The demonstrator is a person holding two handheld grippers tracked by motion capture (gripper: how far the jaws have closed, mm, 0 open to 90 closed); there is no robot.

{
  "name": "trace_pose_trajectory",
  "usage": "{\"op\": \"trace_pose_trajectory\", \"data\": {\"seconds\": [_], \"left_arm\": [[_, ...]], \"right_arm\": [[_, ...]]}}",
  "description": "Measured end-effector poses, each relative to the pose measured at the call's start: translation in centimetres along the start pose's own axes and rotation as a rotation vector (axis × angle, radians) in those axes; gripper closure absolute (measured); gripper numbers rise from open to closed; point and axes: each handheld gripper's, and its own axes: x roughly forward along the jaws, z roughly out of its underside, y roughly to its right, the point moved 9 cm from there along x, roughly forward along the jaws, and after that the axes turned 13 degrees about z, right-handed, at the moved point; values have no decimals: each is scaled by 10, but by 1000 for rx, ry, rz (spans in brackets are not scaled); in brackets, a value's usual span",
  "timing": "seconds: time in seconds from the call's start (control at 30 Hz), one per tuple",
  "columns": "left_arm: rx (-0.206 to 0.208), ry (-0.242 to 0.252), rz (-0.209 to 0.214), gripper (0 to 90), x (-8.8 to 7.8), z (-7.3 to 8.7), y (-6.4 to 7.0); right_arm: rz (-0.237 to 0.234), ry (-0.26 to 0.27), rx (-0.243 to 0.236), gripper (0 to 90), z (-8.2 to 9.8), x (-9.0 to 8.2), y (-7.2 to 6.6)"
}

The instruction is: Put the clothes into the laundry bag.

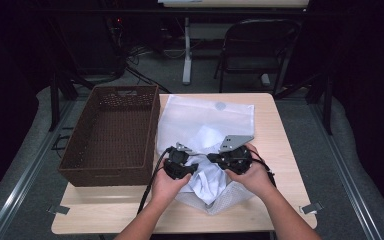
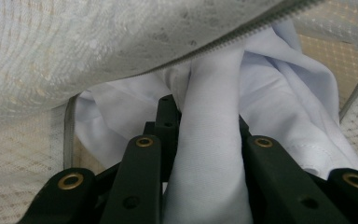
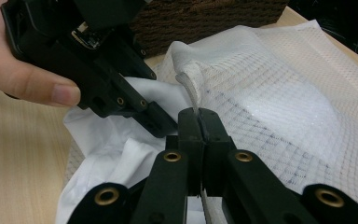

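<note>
Mid-frame on the pale wood tabletop [image 1: 280, 150], right of the brown woven basket [image 1: 112, 135], lies a white mesh laundry bag [image 1: 205, 115]. The right tool [image 3: 199, 122], clenched, pinches its zipper edge; the left tool [image 2: 209, 140] grasps smooth white cloth [image 2: 279, 88], probably stuffing it in: next, push deeper

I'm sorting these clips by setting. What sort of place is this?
Probably a lab or recording workspace: a small wooden table on a grey floor, a folding chair and cables behind it.
</note>
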Motion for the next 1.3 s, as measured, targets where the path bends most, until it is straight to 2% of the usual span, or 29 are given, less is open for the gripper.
{"op": "trace_pose_trajectory", "data": {"seconds": [0.53, 0.8, 0.87, 0.93, 1.1, 1.3], "left_arm": [[-25, 45, -36, 749, 7, -7, -10], [-28, 37, -40, 738, 10, -7, -15], [-17, 37, -43, 724, 11, -6, -16], [-21, 21, -30, 698, 11, -4, -15], [-26, 19, -16, 631, 9, -2, -14], [-12, 7, 11, 527, 4, -1, -9]], "right_arm": [[-3, 4, -2, 891, -1, -1, -1], [-3, 1, -2, 891, 0, 0, -1], [-3, -1, -2, 891, 1, 1, 0], [-2, -4, 0, 891, 1, 1, 0], [0, -5, 1, 891, 2, 1, 1], [2, -6, -1, 891, 2, 2, 1]]}}
